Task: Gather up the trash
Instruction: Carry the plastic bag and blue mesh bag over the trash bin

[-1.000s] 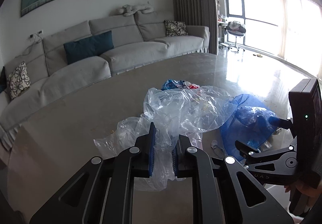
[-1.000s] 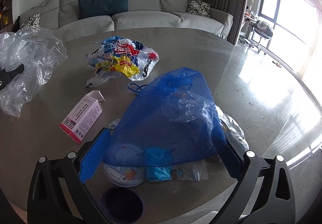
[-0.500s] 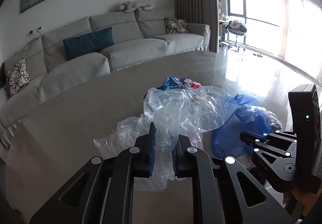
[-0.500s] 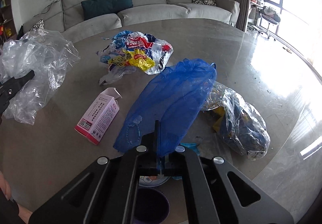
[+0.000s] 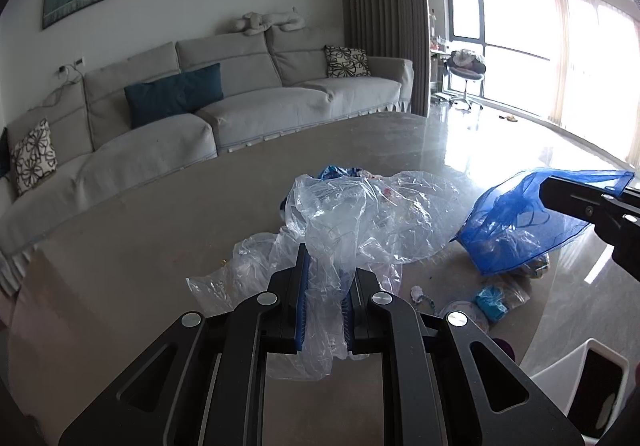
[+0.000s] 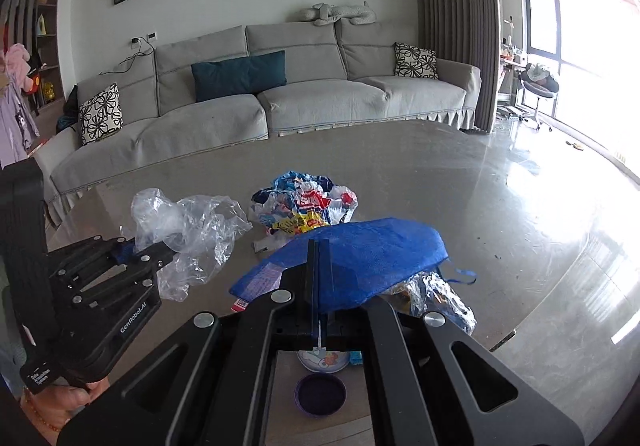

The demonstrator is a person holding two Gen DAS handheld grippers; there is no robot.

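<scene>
My left gripper is shut on a crumpled clear plastic bag, which billows up in front of its fingers; that clear bag and the left gripper also show at the left of the right wrist view. My right gripper is shut on a blue mesh bag and holds it lifted above the table. In the left wrist view the blue bag hangs from the right gripper at the right edge. A colourful snack wrapper lies farther back on the table.
Under the blue bag lie a crumpled foil wrapper, a small printed lid and a dark purple cap. The round grey table ends close at the right. A grey sofa stands behind. A hand grips the left tool.
The right gripper closed on the blue mesh bag and raised it off the table, uncovering the wrapper beneath. The left gripper kept still with the clear bag.
</scene>
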